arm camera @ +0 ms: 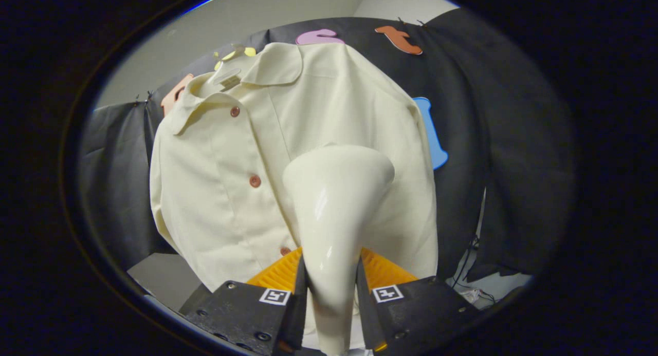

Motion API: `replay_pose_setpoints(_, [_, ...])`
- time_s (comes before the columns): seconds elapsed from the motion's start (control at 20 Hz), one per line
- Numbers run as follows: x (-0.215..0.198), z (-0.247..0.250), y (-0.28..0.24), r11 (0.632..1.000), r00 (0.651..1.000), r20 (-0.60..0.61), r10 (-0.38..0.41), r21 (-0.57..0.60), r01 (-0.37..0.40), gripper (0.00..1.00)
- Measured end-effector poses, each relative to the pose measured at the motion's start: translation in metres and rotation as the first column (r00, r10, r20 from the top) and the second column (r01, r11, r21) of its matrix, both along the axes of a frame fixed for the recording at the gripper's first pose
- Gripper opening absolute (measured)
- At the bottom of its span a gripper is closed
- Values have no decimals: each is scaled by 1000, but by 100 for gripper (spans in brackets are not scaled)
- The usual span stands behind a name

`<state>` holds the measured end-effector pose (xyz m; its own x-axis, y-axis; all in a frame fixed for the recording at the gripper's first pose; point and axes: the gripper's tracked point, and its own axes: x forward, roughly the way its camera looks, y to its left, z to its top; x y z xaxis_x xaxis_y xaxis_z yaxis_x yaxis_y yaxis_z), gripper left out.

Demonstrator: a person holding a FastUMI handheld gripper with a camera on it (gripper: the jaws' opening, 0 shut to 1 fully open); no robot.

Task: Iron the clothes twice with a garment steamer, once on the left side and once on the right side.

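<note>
A cream button-up shirt [308, 114] hangs on a hanger in front of the black booth wall, collar at the top, brown buttons running down its front. My gripper [331, 289] is shut on the glossy white garment steamer [334, 207], both black fingers pressing on its narrow handle. The steamer's wide head points away from me and sits against or very close to the shirt, on the part to the right of the button row, about mid-height. Whether it touches the cloth I cannot tell.
Black cloth wall [504, 140] stands behind and around the shirt. A grey table surface [164, 279] lies below the shirt's left hem. Thin dark cables [470, 263] hang near a white surface at the lower right.
</note>
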<state>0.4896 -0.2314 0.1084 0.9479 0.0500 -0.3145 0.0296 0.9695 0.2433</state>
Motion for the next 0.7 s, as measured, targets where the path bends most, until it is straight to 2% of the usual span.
replay_pose_setpoints(0.5, [-34,-95,-2,998,991,-122,58,39,-54,44])
replay_pose_setpoints(0.7, [-42,-115,-9,996,992,-120,46,81,-37,44])
